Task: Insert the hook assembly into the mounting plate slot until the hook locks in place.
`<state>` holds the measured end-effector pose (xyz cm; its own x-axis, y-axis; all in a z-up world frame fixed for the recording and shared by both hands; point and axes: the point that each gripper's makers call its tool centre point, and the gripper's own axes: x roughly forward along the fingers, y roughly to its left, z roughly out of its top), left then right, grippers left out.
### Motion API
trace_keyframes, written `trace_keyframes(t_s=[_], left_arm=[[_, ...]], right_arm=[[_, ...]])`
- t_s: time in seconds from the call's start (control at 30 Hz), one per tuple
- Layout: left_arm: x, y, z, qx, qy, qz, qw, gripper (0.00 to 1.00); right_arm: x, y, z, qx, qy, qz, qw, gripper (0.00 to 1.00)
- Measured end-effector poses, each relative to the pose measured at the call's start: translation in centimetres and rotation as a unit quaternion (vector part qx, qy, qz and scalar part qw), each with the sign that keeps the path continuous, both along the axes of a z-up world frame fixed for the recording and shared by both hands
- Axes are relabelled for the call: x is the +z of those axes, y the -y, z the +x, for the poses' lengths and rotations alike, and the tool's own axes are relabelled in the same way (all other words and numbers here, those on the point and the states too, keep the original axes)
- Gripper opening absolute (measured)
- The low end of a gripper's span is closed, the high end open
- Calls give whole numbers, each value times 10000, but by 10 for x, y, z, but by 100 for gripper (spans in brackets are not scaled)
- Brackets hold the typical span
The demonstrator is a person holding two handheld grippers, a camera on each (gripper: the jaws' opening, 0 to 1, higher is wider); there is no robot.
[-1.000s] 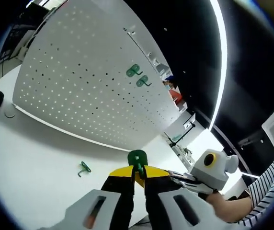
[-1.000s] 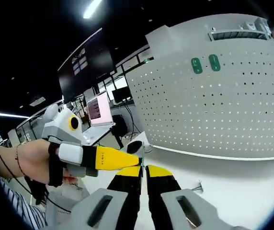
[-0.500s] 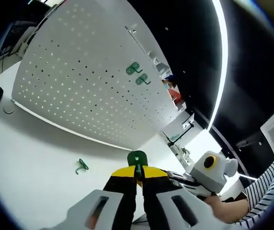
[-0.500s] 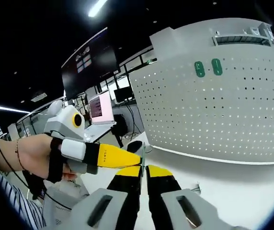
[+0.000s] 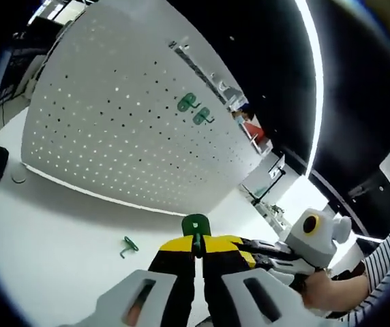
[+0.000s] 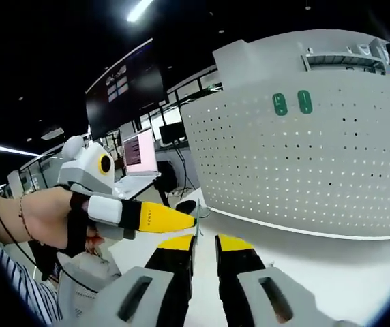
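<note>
A: Where's the hook (image 5: pixel 196 227)?
B: Clamped in the left gripper (image 5: pixel 196 249), above the table (image 5: pixel 58 225), well short of the pegboard (image 5: pixel 113 122).
A: And the right gripper (image 6: pixel 203 243)?
B: Jaws parted, holding nothing, beside the left one's tip.

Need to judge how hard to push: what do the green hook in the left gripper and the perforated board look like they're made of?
The green hook looks like moulded plastic: solid colour, soft sheen, rounded head. The perforated board looks like painted sheet metal, matte white-grey, with even rows of punched holes, though hard plastic can't be ruled out.
</note>
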<state>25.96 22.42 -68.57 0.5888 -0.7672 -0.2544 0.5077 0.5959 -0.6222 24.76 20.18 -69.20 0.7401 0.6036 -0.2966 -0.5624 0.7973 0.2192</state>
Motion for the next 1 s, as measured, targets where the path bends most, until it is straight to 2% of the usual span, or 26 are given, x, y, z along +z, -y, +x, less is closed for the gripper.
trace_keyframes(t_s=[0.1, 0.17, 0.37, 0.53, 0.7, 0.8, 0.9, 1.0], left_arm=[[2, 3, 3, -96, 318, 466, 9984, 1], [4, 4, 5, -107, 474, 685, 9965, 1], [4, 7, 13, -62, 684, 931, 9933, 1], [-1, 6, 20, -49, 933, 1358, 9863, 1], [-3, 6, 27, 14, 1042, 1533, 9827, 1], [-1, 5, 31, 89, 1089, 1531, 9822, 1], [2, 4, 38, 175, 1169, 1566, 9806, 1], [6, 4, 44, 307, 1262, 1581, 9788, 1]], right_arm=[[1, 6, -1, -87, -4, -66, 9999, 12], [2, 9, -1, -126, 7, -113, 9999, 20], [-9, 16, -5, -93, -198, -213, 9995, 33], [-14, 31, -9, -241, -266, -287, 9989, 37], [-29, 56, -15, -443, -374, -598, 9965, 45], [-36, 70, -21, -530, -387, -670, 9956, 49], [-51, 87, -29, -672, -507, -964, 9918, 52], [-60, 97, -36, -782, -621, -1023, 9897, 54]])
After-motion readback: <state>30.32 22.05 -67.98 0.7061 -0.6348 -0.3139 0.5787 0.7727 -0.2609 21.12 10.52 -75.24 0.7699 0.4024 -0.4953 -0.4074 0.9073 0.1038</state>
